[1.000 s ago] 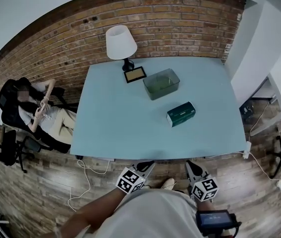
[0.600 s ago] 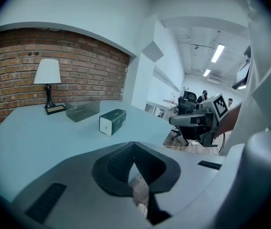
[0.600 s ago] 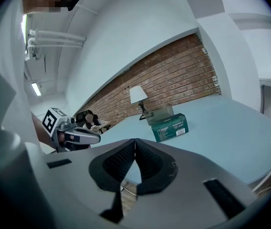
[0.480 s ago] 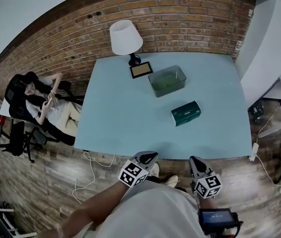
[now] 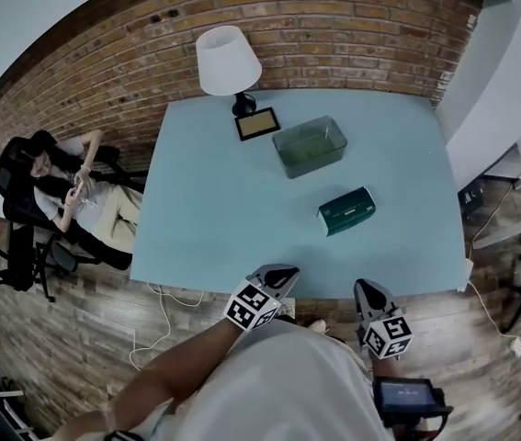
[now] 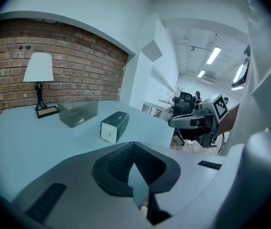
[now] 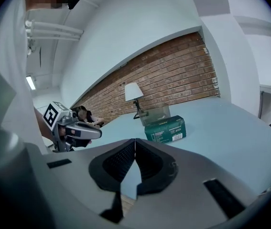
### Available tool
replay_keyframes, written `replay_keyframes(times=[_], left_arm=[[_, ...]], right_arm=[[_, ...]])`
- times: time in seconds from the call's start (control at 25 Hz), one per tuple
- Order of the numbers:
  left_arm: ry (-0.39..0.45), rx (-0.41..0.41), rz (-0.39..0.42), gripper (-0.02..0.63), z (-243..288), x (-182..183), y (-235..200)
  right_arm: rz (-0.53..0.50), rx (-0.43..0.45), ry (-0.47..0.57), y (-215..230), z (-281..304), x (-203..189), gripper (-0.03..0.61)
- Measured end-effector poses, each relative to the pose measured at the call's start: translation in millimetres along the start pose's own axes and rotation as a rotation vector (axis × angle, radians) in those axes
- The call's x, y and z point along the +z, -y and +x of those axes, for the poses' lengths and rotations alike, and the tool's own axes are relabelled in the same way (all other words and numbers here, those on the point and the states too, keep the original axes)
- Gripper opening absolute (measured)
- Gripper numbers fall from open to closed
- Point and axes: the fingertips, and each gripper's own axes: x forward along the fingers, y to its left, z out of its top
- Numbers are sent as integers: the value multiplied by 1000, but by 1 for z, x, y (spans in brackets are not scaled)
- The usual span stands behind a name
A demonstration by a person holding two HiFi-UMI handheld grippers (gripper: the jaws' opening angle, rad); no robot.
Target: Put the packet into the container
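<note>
A dark green packet (image 5: 346,209) (image 6: 114,126) (image 7: 166,129) lies on the pale blue table (image 5: 214,219), right of centre. A clear rectangular container (image 5: 310,146) (image 6: 78,113) (image 7: 155,114) stands empty behind it, toward the brick wall. Both grippers hang at the table's near edge, off the tabletop. My left gripper (image 5: 279,273) (image 6: 134,151) is shut with nothing in it. My right gripper (image 5: 368,290) (image 7: 135,149) is also shut and empty. Each gripper shows in the other's view: the right gripper (image 6: 195,122), the left gripper (image 7: 75,130).
A white-shaded lamp (image 5: 227,62) and a small framed picture (image 5: 256,124) stand at the table's far left. A person sits in an office chair (image 5: 62,196) left of the table. Cables (image 5: 164,324) trail on the wooden floor. A brick wall (image 5: 334,26) backs the table.
The head view has shifted a little. Both grippers have risen slightly toward the table's near edge. The packet and container have not moved.
</note>
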Motion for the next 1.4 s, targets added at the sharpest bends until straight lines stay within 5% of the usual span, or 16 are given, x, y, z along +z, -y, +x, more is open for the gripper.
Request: replay_keyframes(times=[0.32, 0.92, 1.4], left_arm=[[8, -39, 35, 9, 10, 13, -40], [48, -38, -60, 9, 8, 10, -69], [39, 31, -117, 9, 18, 12, -75]], right_arm=[[-131, -35, -92, 7, 40, 14, 11], [-670, 9, -447, 26, 103, 13, 19], [-1316, 96, -625, 84, 139, 10, 244]])
